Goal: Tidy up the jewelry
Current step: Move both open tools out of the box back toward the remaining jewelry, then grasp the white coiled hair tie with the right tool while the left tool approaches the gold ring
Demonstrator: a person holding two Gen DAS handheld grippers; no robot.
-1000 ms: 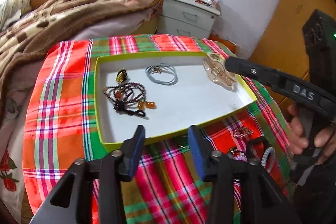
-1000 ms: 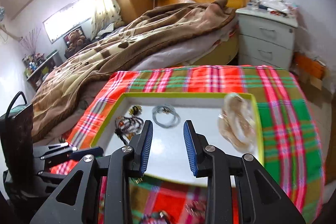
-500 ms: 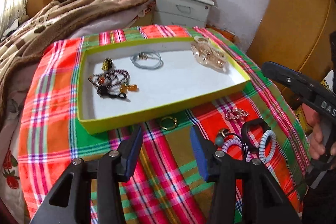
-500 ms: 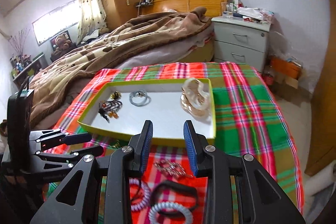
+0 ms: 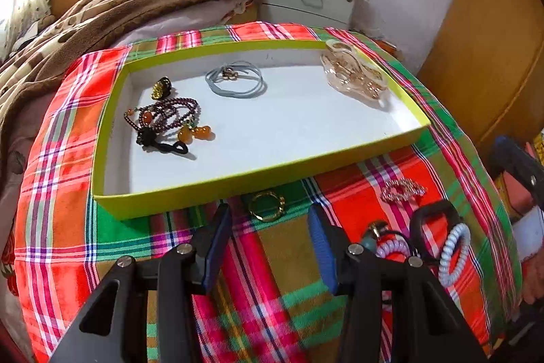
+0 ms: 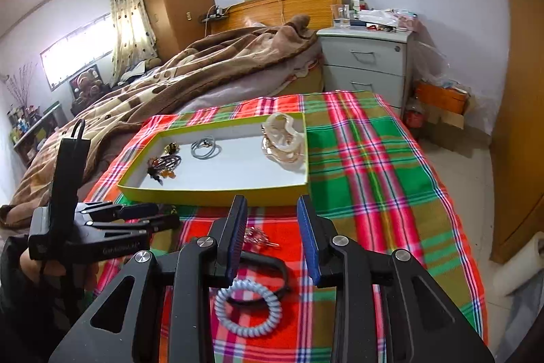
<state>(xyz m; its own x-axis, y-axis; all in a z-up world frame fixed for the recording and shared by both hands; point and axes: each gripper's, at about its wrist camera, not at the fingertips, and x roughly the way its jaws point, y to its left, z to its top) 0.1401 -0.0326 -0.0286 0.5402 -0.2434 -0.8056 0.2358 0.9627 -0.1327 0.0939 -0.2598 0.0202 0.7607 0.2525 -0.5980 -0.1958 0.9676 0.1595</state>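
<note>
A yellow-green tray [image 5: 258, 174] [image 6: 210, 193] on the plaid cloth holds a bead bracelet [image 5: 166, 118], a dark gold ring [image 5: 160, 88], a grey cord loop [image 5: 236, 80] and a clear hair claw [image 5: 355, 75] [image 6: 282, 142]. In front of the tray lie a gold ring [image 5: 267, 201], a rhinestone clip [image 5: 403, 189] [image 6: 256, 235], a black band [image 5: 433, 216] [image 6: 268, 264] and pale coil hair ties [image 5: 454, 254] [image 6: 250, 308]. My left gripper [image 5: 268, 220] is open and empty, just short of the gold ring. My right gripper [image 6: 272, 210] is open and empty, above the clip and coil tie.
The plaid-covered table [image 6: 374, 159] drops off at its right edge to the floor. A bed with a brown blanket [image 6: 204, 67] lies behind the tray. A grey nightstand [image 6: 367, 63] stands at the back right, a wooden wardrobe door [image 5: 493, 39] to the right.
Both grippers have pulled back from the tray toward the table's near side. The loose pieces in front of the tray have come into view. Both stay open and empty.
</note>
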